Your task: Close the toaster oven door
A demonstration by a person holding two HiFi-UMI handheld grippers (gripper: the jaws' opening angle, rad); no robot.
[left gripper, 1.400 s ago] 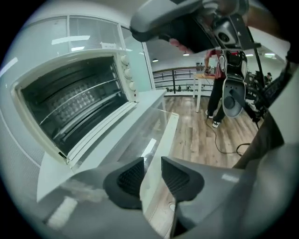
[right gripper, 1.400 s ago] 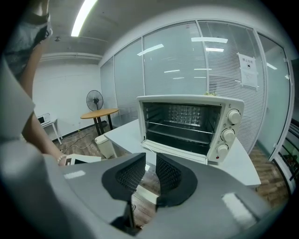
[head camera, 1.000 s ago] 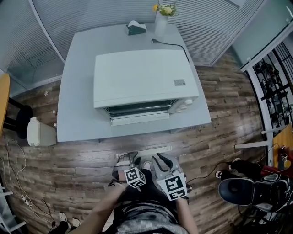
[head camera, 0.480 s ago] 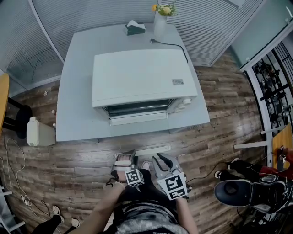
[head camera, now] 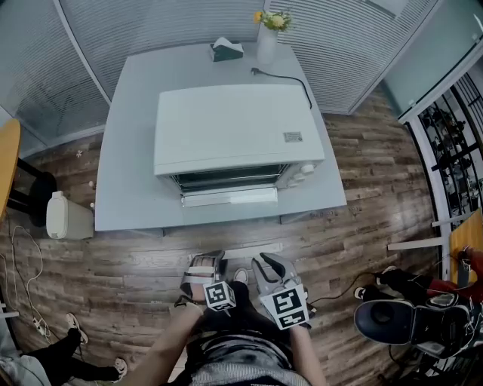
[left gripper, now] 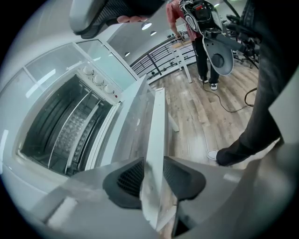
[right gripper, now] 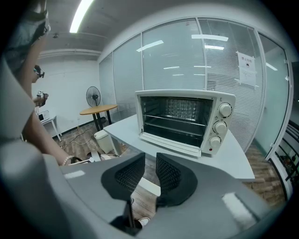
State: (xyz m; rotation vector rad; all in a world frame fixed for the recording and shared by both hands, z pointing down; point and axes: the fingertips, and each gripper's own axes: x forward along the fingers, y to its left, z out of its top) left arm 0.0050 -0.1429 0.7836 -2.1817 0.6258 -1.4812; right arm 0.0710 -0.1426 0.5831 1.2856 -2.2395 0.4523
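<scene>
Left gripper (left gripper: 153, 175) jaws wide, just closed slightly, nothing gripped; right gripper (right gripper: 149, 170) narrowly apart, empty. Toaster oven (head camera: 238, 128) on table (head camera: 128, 151), door (head camera: 230, 197) down; wire racks (right gripper: 175, 119) visible only in gripper views.

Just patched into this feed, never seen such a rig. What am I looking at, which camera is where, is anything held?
No robot arm: a person holds a two-jaw tool in each hand. The head view looks down from the person's head: left gripper and right gripper hover over the floor, short of the table. On it stand a toaster oven, its door folded down open, a tissue box and a vase of flowers. The other two views ride on the grippers, looking along their jaws. The left jaws stand apart, have just been closing a little, and grip nothing; the table edge only shows behind the gap. The right jaws stand slightly apart, empty, facing the oven.
</scene>
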